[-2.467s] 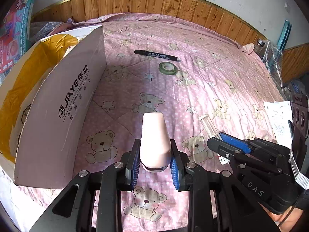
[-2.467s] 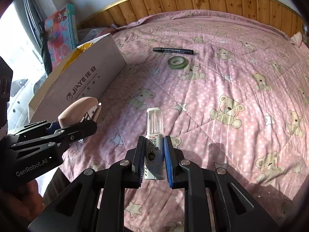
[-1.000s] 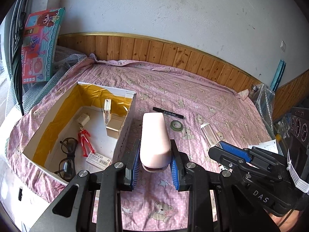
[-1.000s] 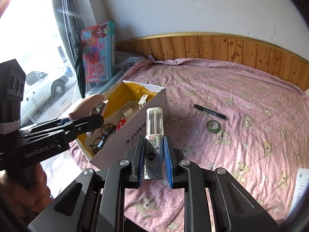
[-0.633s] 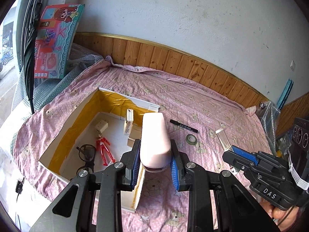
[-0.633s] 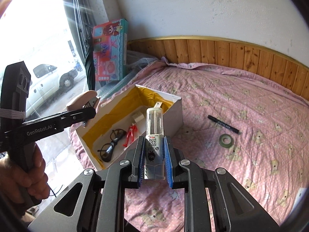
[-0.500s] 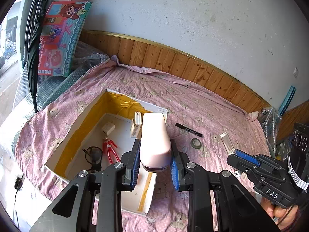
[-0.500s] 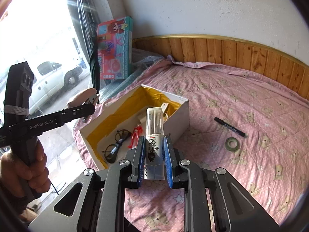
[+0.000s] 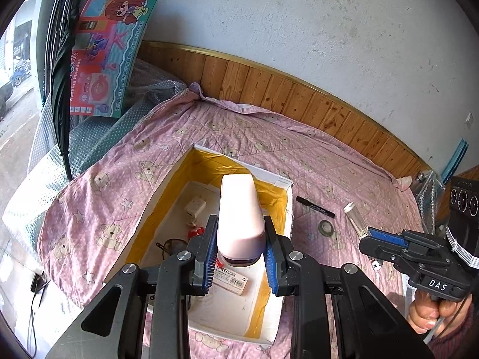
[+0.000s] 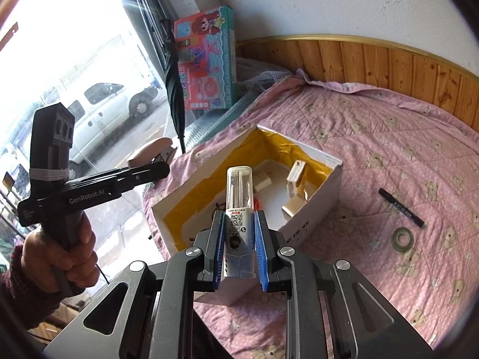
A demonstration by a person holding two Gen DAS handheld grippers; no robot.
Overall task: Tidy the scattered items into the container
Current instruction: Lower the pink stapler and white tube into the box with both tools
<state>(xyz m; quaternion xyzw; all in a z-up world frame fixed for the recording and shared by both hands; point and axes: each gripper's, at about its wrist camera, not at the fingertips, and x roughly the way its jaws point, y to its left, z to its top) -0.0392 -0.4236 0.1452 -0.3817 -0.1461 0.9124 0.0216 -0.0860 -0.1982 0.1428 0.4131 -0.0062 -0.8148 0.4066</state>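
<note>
Two grippers hang above the white cardboard box (image 9: 286, 206) with its glossy yellow lining. The left gripper (image 9: 239, 254) has its blue ribbed pads pressed against a smooth, rounded pale-pink stapler (image 9: 239, 212). The right gripper (image 10: 239, 248) clamps a clear plastic tube with a printed label (image 10: 239, 197). A black marker pen (image 10: 401, 208) and a green tape ring (image 10: 403, 238) lie on the quilted pink bedspread (image 10: 389, 149).

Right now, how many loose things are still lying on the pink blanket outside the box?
2: a black marker pen and, just nearer, a small green roll of tape, both right of the white cardboard box. Others may be hidden.
</note>
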